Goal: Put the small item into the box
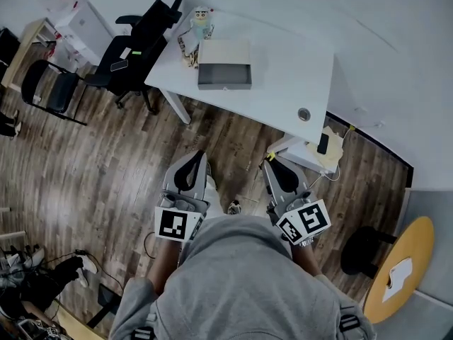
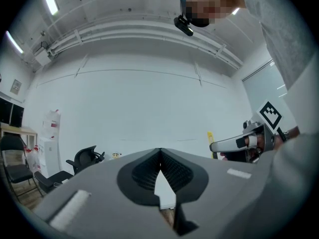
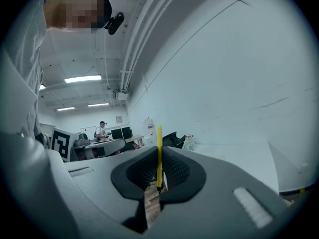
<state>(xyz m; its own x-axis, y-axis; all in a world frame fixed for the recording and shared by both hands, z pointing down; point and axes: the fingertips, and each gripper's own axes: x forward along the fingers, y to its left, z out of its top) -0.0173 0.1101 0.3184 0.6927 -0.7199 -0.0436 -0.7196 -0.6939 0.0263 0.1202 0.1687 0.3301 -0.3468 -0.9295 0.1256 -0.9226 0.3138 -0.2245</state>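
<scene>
Standing well back from the white table point(image 1: 290, 69), I hold my left gripper point(image 1: 200, 156) clenched on nothing and my right gripper point(image 1: 272, 161) pinching a thin yellow item point(image 3: 159, 153). The grey box point(image 1: 224, 76) sits open on that table.

The desk point(image 1: 283, 69) is white. On it, the box point(image 1: 224, 64) is grey with a paler top. The toy figure point(image 1: 200, 23) at the desk's far edge is pale blue and cream. The chairs point(image 1: 141, 41) left of the desk are black. The floor point(image 1: 106, 161) in front of the desk is brown wood planking.

The left gripper point(image 1: 199, 156) and right gripper point(image 1: 271, 159) are grey with black ribbed jaws. The left cube point(image 1: 173, 224) and right cube point(image 1: 304, 222) bear black-and-white square markers. The strip point(image 3: 159, 148) pinched in the right jaws is yellow.
</scene>
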